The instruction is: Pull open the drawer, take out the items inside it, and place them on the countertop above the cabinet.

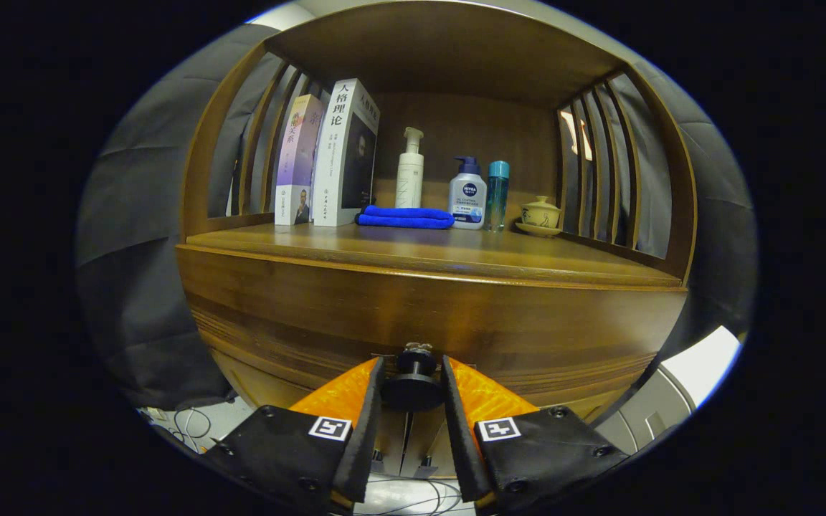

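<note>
The drawer is sitting closed below the countertop; your gripper is clenching its dark knob between both fingers. Be pulling straight back, level, keeping the knob squarely pinched.

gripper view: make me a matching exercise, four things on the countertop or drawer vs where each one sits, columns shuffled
Things:
1. folded blue cloth
2. drawer knob
3. lidded teacup
4. teal-capped bottle

Places:
A. farthest right on the countertop, on a saucer
B. between the fingers of the gripper
C. in front of the white pump bottle
D. just right of the blue-capped pump bottle

Pairs: 1-C, 2-B, 3-A, 4-D
</note>
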The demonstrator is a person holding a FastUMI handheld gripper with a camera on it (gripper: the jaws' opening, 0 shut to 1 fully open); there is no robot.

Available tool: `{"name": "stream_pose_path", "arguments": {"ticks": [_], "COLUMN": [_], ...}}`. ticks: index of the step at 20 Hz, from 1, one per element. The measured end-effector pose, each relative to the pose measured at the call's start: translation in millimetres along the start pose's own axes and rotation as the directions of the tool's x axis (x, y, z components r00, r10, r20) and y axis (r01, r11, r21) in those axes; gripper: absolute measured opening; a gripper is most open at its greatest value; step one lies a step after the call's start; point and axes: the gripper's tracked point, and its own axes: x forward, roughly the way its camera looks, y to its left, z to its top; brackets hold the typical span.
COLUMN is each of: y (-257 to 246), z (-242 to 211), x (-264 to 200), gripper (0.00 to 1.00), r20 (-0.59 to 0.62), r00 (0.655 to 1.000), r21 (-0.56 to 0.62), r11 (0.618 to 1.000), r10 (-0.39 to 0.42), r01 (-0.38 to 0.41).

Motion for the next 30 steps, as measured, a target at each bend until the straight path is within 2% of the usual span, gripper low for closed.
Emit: {"name": "stream_pose_path", "arguments": {"ticks": [2, 8, 9, 10, 11, 19, 30], "y": [0.6, 1.2, 2.0, 1.0, -0.4, 1.8, 4.1], "z": [-5.4, -4.8, -5.3, -7.2, -8.0, -9.2, -26.7], "x": [3.0, 4.9, 7.6, 6.7, 13.4, -7.3, -71.8], "gripper": [0.50, 0.44, 0.35, 0.35, 0.28, 0.28, 0.28], "r20": [-0.022, -0.031, -0.035, -0.043, -0.046, -0.063, -0.049], "r00": [1.000, 1.000, 0.999, 0.999, 0.999, 0.998, 0.998], "r21": [-0.008, -0.002, -0.004, -0.012, 0.005, 0.015, -0.027], "r11": [1.000, 1.000, 1.000, 1.000, 1.000, 1.000, 0.998], "r10": [-0.003, -0.003, -0.002, 0.002, 0.008, 0.024, 0.050], "r01": [0.003, 0.003, 0.002, -0.002, -0.008, -0.023, -0.051]}}
